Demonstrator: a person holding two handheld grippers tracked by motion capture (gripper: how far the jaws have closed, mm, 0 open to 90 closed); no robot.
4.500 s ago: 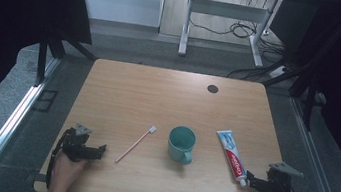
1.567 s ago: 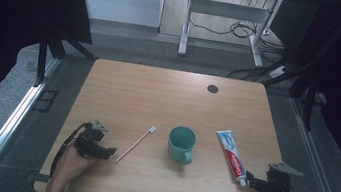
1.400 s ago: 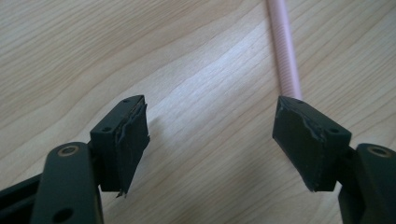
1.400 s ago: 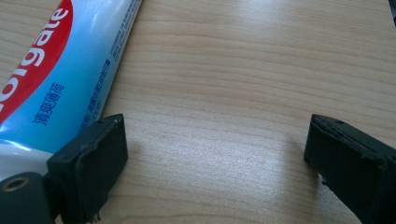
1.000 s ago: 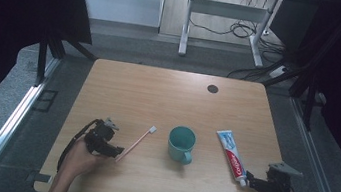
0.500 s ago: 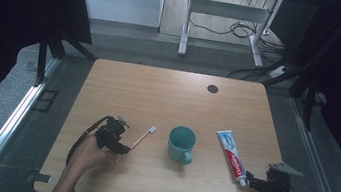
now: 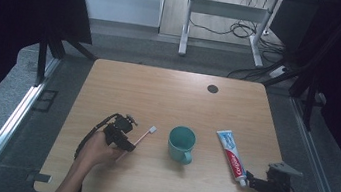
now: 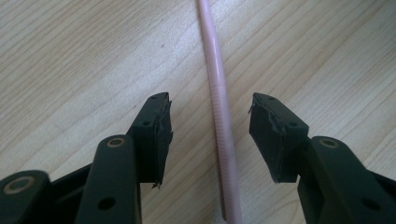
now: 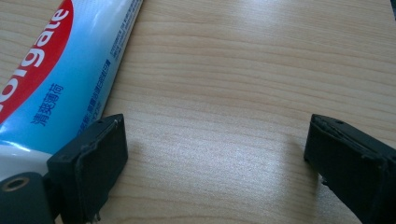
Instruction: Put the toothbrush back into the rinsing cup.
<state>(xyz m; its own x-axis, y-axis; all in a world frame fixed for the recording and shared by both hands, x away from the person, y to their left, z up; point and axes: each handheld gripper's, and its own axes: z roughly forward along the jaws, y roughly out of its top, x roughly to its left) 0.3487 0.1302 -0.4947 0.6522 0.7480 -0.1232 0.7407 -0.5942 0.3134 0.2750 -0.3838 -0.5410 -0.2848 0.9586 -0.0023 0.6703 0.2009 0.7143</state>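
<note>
A: Since the earliest picture the left gripper point(image 7: 124, 137) had travelled from the counter's point(image 7: 169, 91) near-left corner across to the pink toothbrush point(image 7: 138, 138), and its fingers point(image 8: 154, 135) had just been closing.

B: Were they clamped on it?

A: No. In the left gripper view the handle point(image 8: 219, 116) lay flat on the wood between the two fingers, with a gap on either side. They straddled it, probably to pinch the ribbed middle.

B: And the right gripper point(image 7: 256, 183)?

A: It rested at the near-right corner, fingers point(image 9: 93, 158) wide apart with bare wood between them, one just beside the toothpaste tube point(image 7: 232, 154). I couldn't tell whether it touched the tube.

B: The green mug point(image 7: 181, 143)?

A: Upright between toothbrush and tube, likely where the brush would go.
</note>
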